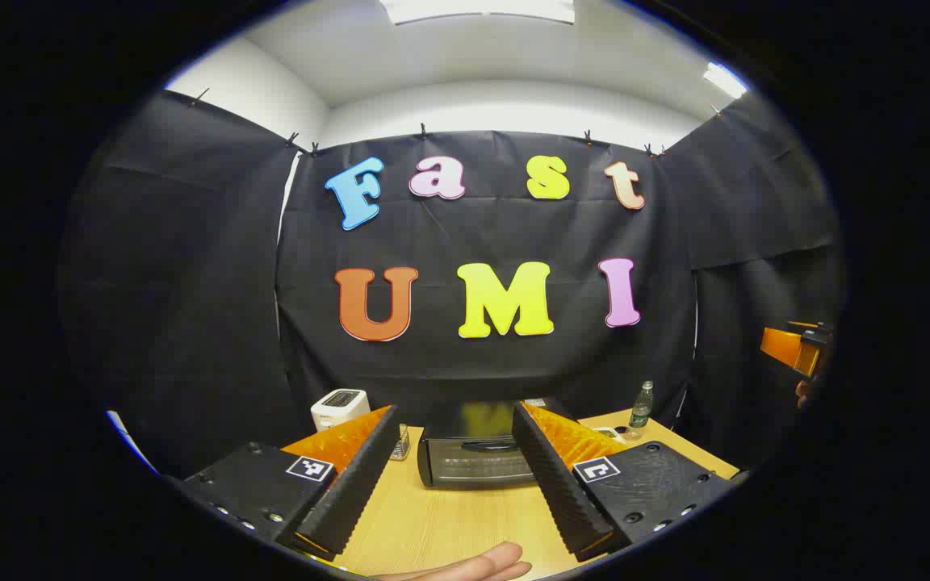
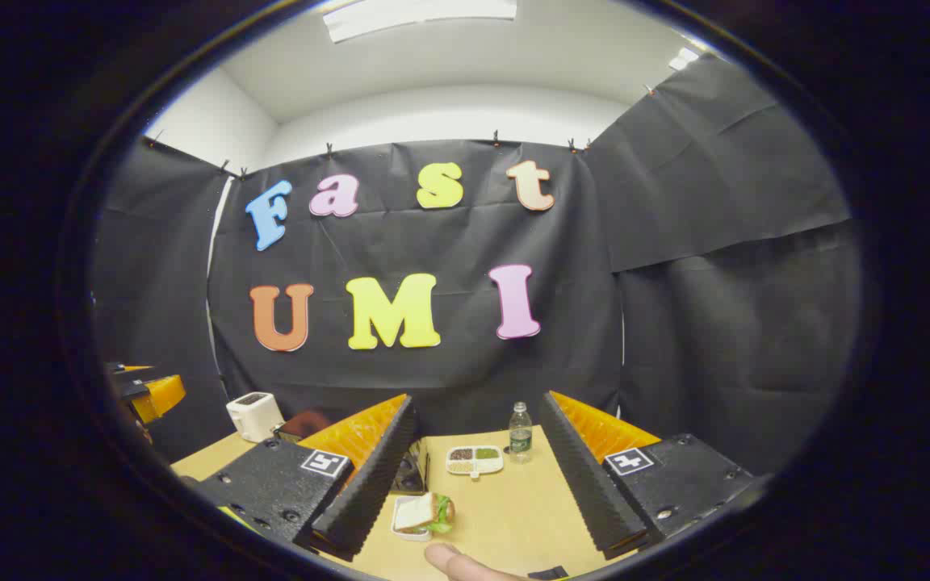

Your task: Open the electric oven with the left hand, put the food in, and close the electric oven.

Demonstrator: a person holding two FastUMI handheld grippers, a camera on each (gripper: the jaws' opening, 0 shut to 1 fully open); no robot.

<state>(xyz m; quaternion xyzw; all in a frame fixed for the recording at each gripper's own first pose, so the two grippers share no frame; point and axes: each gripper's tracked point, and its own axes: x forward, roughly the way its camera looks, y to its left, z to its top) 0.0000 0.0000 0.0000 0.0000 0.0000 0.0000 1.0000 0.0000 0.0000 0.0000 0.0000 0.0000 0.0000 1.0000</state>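
Nothing started: oven door shut, food untouched.

Your left gripper (image 1: 453, 472) and right gripper (image 2: 477, 484) hang wide open, empty. Oven (image 1: 473, 456) sits lower centre on the counter (image 1: 449, 524); sandwich (image 2: 425, 511) lower centre, right view. Toaster (image 1: 339, 407), bottle (image 2: 520, 433) and snack tray (image 2: 475, 460) stand aside, not blocking.

A white toaster (image 2: 254, 415) sits at the wooden table's (image 2: 513, 516) far left; a water bottle (image 2: 520, 433) stands beside a divided dish (image 2: 475, 460).

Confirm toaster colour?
White toaster, dark slots on top; clearest in the left gripper view, left of the oven.
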